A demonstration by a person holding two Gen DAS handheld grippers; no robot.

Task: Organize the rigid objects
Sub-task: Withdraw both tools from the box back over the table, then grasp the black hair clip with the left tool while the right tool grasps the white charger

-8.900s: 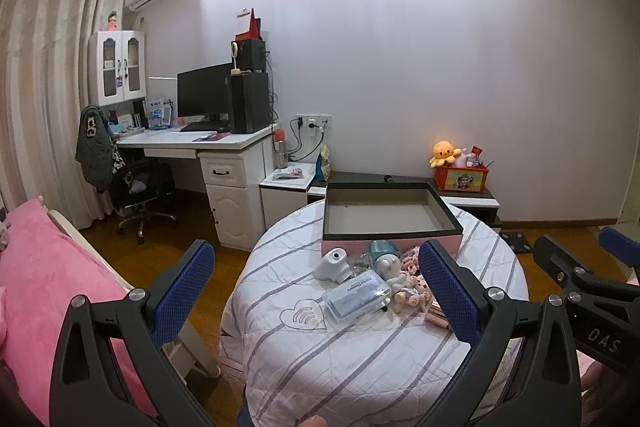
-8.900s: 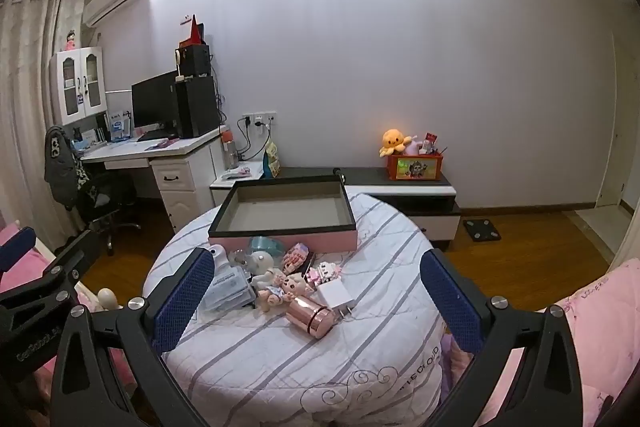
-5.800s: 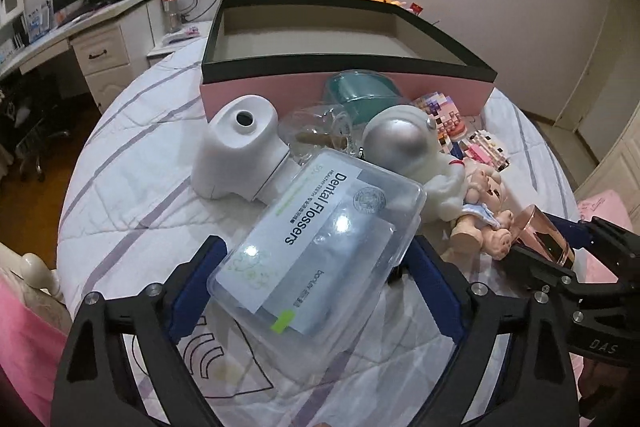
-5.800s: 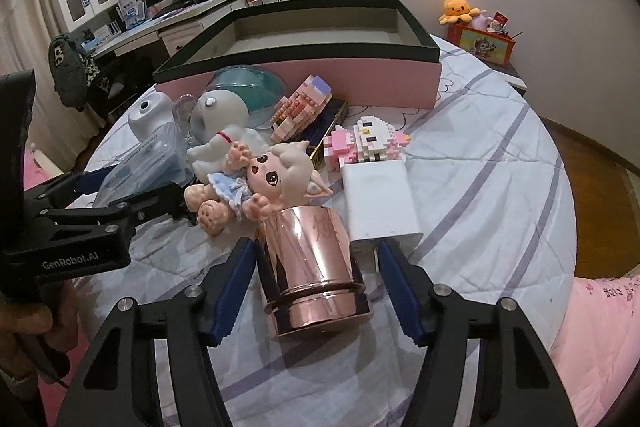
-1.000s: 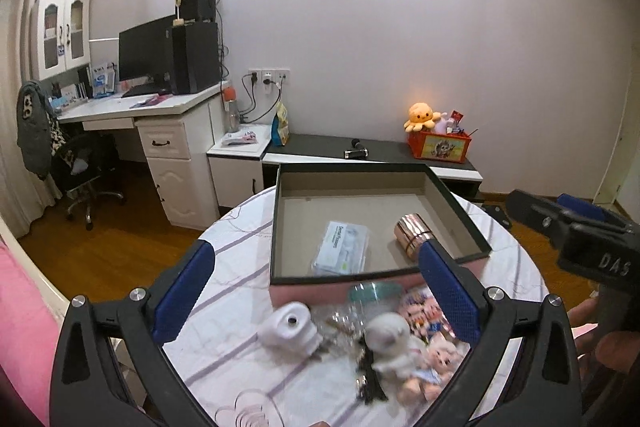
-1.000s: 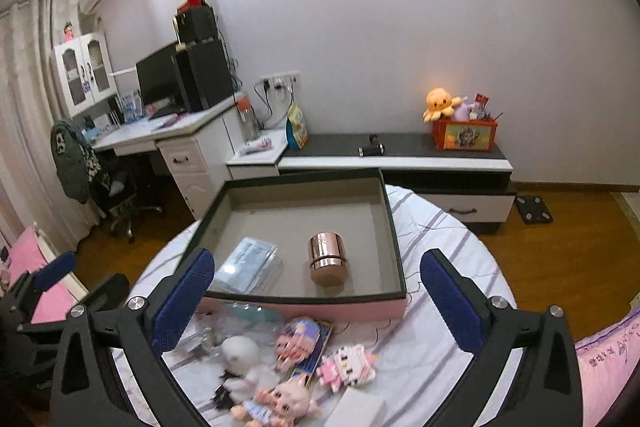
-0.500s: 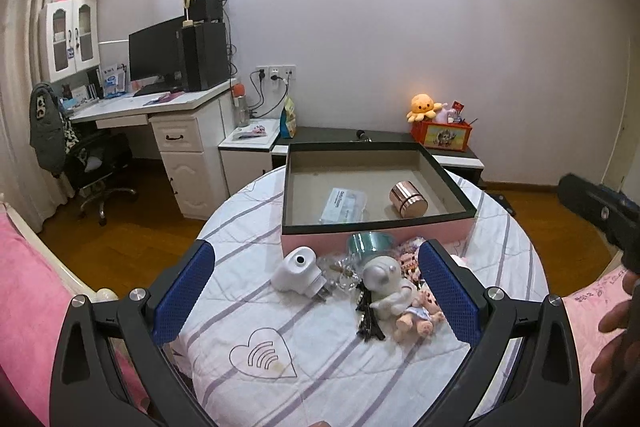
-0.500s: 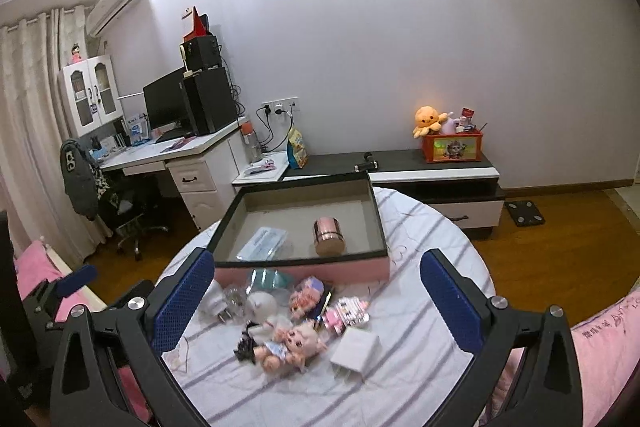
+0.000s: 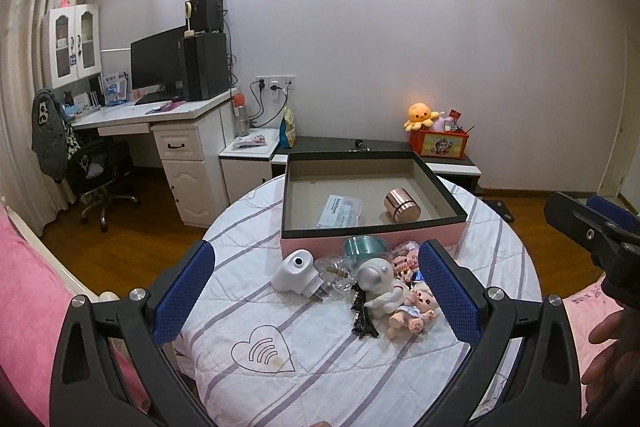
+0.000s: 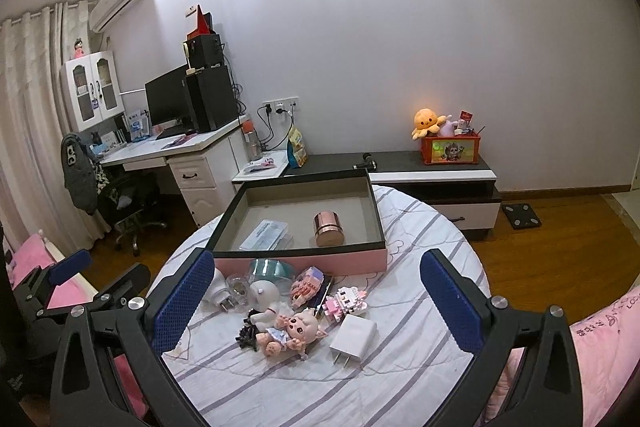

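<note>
A pink box [image 9: 304, 247] with a dark rim stands at the far side of the round striped table [image 9: 280, 379]. In it lie a clear flossers case [image 9: 340, 211] and a rose-gold cup [image 9: 401, 205]. In front of the box are a white plug-in device [image 9: 296, 271], a teal tin [image 9: 365, 247], an astronaut figure [image 9: 376, 281] and a doll [image 9: 414, 311]. The right wrist view adds a white charger [image 10: 354, 335] and a pink block figure [image 10: 345, 299]. My left gripper [image 9: 316, 291] and right gripper [image 10: 316, 303] hang open and empty above the table's near side.
Pink bedding [image 9: 24, 307] flanks the table on both sides. A white desk [image 9: 160, 115] with a monitor, an office chair [image 9: 96, 179] and a low black cabinet [image 10: 432, 167] stand behind the table. A hand [image 9: 604, 327] shows at the right edge.
Both grippers have drawn back and away from the box, so more of the table shows. The flossers case and the cup stay in the box.
</note>
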